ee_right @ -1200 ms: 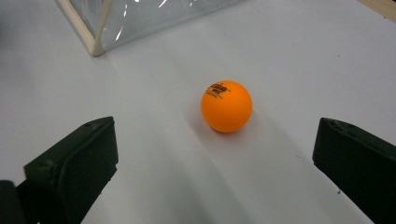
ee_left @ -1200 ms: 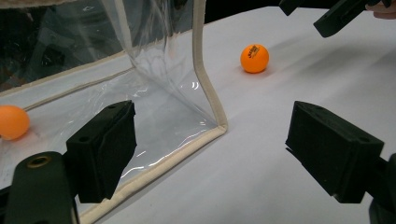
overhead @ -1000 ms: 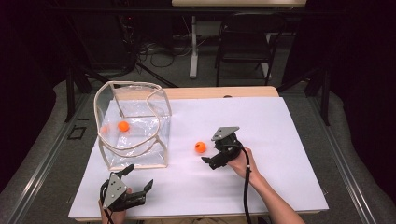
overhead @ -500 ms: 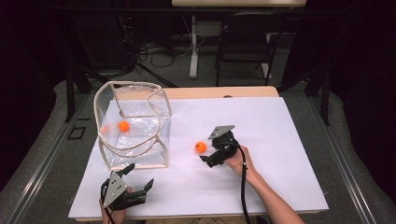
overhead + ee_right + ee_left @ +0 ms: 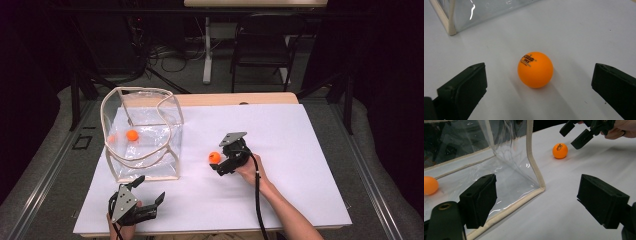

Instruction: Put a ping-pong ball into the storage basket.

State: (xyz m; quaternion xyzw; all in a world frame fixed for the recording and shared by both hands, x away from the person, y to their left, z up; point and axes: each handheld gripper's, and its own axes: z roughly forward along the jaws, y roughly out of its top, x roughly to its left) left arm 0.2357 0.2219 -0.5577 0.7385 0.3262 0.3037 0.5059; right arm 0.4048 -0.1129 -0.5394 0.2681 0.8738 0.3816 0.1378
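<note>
An orange ping-pong ball (image 5: 214, 157) (image 5: 535, 69) (image 5: 560, 150) lies on the white table sheet (image 5: 300, 140). My right gripper (image 5: 220, 161) (image 5: 536, 92) is open just to its right, jaws spread wide with the ball a little ahead of the gap, untouched. A clear plastic bag (image 5: 142, 132) (image 5: 506, 162) with a cream rim stands at the left, holding another orange ball (image 5: 132, 135) (image 5: 429, 185). My left gripper (image 5: 149, 191) (image 5: 536, 202) is open near the table's front edge, empty, below the bag's near corner.
A black cable (image 5: 258, 200) trails from the right gripper along the forearm. A chair (image 5: 262, 45) and a table leg (image 5: 207, 50) stand on the floor beyond the table. Bare white sheet spreads to the right.
My right gripper has slid a little left toward the loose ball, which has stayed put. The left gripper has not moved.
</note>
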